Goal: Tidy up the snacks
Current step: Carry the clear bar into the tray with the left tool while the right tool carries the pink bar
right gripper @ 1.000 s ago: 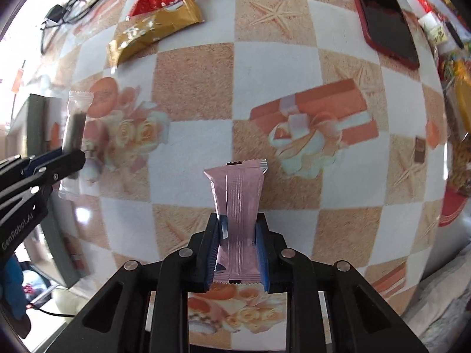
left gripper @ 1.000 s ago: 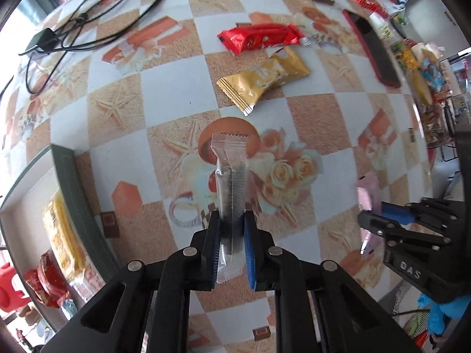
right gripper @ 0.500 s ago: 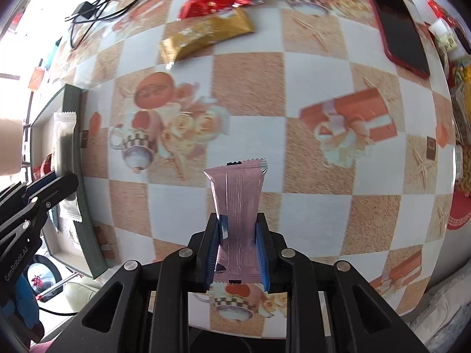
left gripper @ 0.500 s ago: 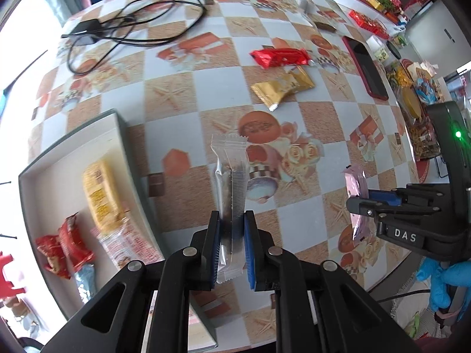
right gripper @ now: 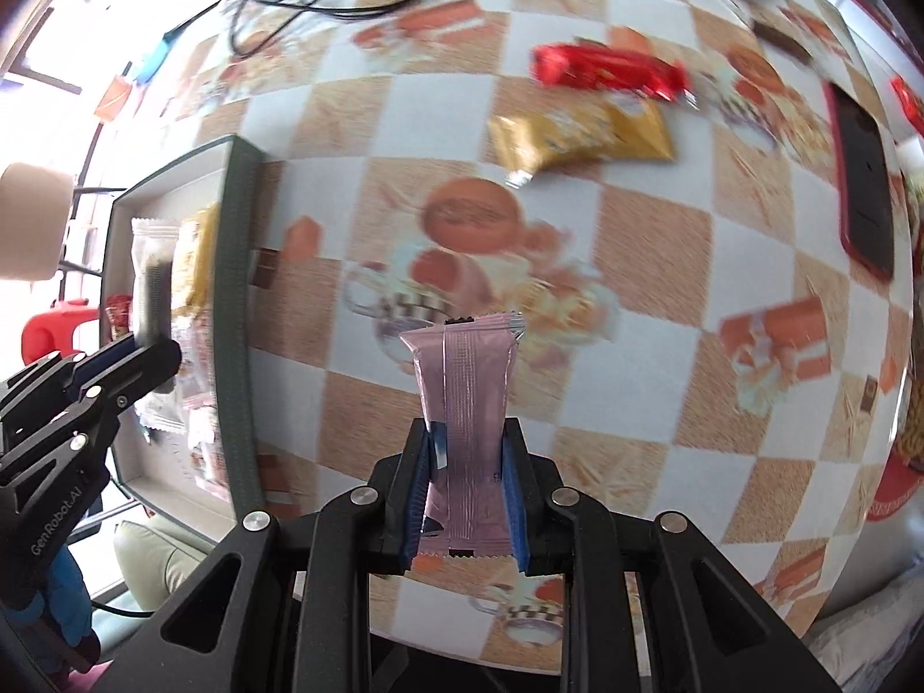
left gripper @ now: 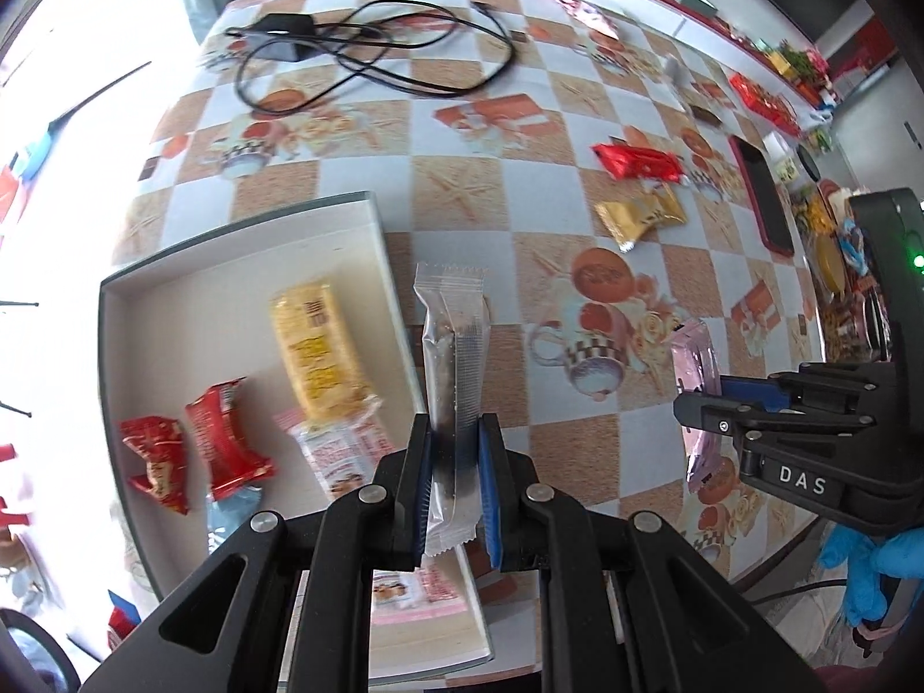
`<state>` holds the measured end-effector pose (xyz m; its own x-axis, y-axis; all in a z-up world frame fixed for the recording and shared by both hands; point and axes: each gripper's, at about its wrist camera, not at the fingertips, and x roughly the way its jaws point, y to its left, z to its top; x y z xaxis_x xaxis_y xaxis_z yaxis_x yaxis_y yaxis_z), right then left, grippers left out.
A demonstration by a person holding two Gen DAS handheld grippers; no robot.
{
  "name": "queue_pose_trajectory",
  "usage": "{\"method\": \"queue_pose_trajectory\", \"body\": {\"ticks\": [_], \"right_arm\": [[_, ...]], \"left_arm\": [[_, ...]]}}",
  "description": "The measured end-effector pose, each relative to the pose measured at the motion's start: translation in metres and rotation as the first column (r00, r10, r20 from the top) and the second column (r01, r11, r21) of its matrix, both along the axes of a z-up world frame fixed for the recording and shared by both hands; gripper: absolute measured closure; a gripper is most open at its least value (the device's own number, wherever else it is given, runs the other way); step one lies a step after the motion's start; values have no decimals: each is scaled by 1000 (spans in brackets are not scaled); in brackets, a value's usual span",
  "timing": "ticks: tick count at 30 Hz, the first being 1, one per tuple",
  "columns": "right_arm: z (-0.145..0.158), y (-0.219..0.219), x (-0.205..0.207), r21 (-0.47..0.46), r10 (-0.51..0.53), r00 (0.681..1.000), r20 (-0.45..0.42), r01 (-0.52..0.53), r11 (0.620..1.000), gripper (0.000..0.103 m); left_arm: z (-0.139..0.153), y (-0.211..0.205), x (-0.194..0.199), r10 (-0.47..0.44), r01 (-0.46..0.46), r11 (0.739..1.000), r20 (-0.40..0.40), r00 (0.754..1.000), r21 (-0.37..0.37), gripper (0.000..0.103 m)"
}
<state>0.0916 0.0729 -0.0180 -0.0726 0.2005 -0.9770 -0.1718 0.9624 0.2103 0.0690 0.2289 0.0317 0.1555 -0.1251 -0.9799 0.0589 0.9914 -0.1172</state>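
My left gripper [left gripper: 454, 482] is shut on a clear snack packet with a dark bar [left gripper: 453, 358], held upright above the right wall of the grey tray [left gripper: 245, 228]. The tray holds a yellow snack [left gripper: 317, 346], two red packets [left gripper: 225, 439] and other wrappers. My right gripper [right gripper: 465, 491] is shut on a pink snack packet [right gripper: 465, 381], held above the table right of the tray [right gripper: 237, 289]. A red snack [left gripper: 638, 161] and a gold snack [left gripper: 641, 216] lie on the table beyond; they also show in the right wrist view [right gripper: 606, 72] [right gripper: 583, 136].
A dark phone in a red case [left gripper: 759, 196] lies at the right, also in the right wrist view [right gripper: 863, 179]. A black charger and cables [left gripper: 358, 46] lie at the far side. More snacks and clutter [left gripper: 831, 242] sit along the right edge. The table has a checkered printed cloth [left gripper: 479, 185].
Both grippers have moved left and risen with their packets. The tray has come fully into the left wrist view, and the clear packet now hangs over its right wall.
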Motion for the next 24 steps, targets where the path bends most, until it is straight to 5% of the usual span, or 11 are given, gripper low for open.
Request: {"method": "queue_pose_trajectory", "body": {"ticks": [24], "right_arm": [[23,112,7,23,215,976,45,-216,976,78]], "left_arm": [[-5,107,-27,206,-206,979,-11,978,-3,87]]}}
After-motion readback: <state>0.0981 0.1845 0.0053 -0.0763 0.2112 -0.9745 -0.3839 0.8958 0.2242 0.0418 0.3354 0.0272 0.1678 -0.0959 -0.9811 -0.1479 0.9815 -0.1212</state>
